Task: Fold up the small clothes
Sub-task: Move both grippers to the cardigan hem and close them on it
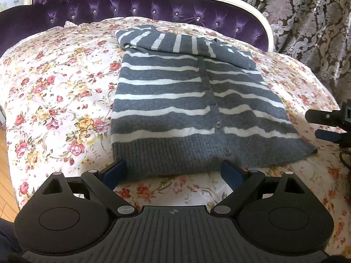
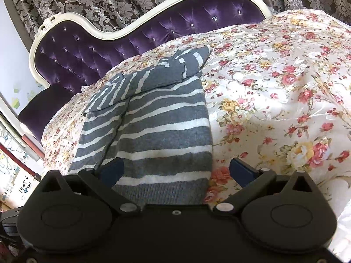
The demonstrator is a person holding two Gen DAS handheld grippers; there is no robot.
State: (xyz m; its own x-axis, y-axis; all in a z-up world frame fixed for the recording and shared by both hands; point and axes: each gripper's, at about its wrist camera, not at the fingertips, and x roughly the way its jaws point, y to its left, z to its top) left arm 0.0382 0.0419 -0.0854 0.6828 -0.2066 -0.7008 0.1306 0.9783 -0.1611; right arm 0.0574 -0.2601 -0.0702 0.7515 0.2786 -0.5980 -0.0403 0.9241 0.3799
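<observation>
Fingers of the left gripper (image 1: 174,172) and right gripper (image 2: 176,172) are spread wide and empty at the hem of the cardigan (image 1: 193,100). Grey with white stripes, sleeves folded across its top, it lies flat on the floral bedspread (image 1: 57,83). Probably soft, light and limp; best pinched at the ribbed hem corners.

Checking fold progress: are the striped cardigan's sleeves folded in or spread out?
Folded in. Both sleeves lie across the cardigan's chest; the body is unfolded.
</observation>
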